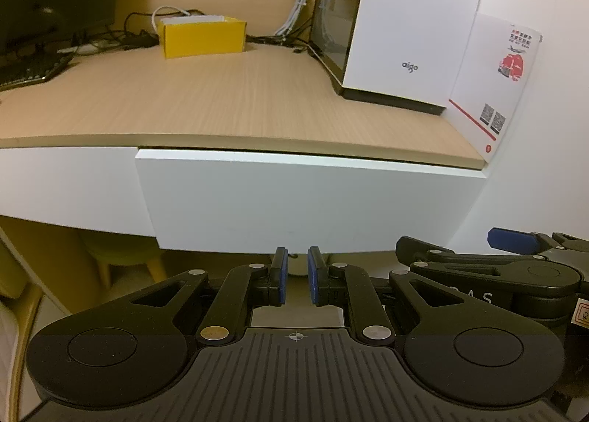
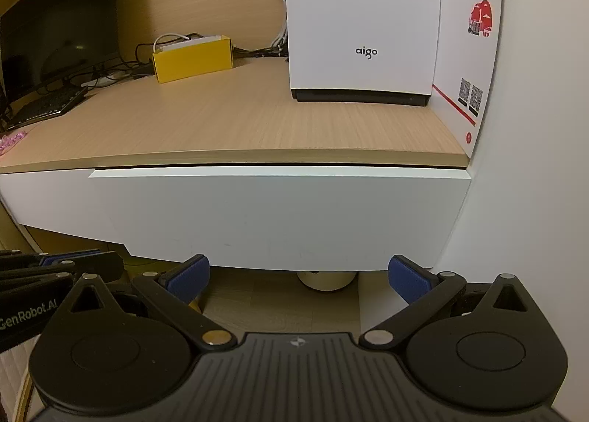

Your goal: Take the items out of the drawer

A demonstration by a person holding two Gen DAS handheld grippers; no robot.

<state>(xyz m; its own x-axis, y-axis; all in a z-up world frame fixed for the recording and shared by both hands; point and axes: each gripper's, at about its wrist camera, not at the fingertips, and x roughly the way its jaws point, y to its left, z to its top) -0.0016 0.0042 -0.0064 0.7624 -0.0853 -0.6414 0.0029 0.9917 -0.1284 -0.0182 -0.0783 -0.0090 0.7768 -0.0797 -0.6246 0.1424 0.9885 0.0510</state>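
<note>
White drawer (image 2: 279, 215) closed under the wood desk (image 2: 235, 120), two claws before its lower edge.

White and handle-less, the one drawer front sits flush beneath the desk's front lip at the right end, beside a wall; its contents are hidden. The left claw (image 1: 295, 274) hangs just below the drawer's bottom edge with its two blue pads nearly together, a slim gap between them and nothing gripped. The right claw (image 2: 299, 276) is at the same edge, spread wide and empty. On the desk stand one yellow box (image 2: 193, 59), one white aigo case (image 2: 362, 20), one printed card (image 2: 467, 50) leaning on the wall, one dark monitor (image 2: 59, 28) and one keyboard (image 2: 48, 105).
</note>
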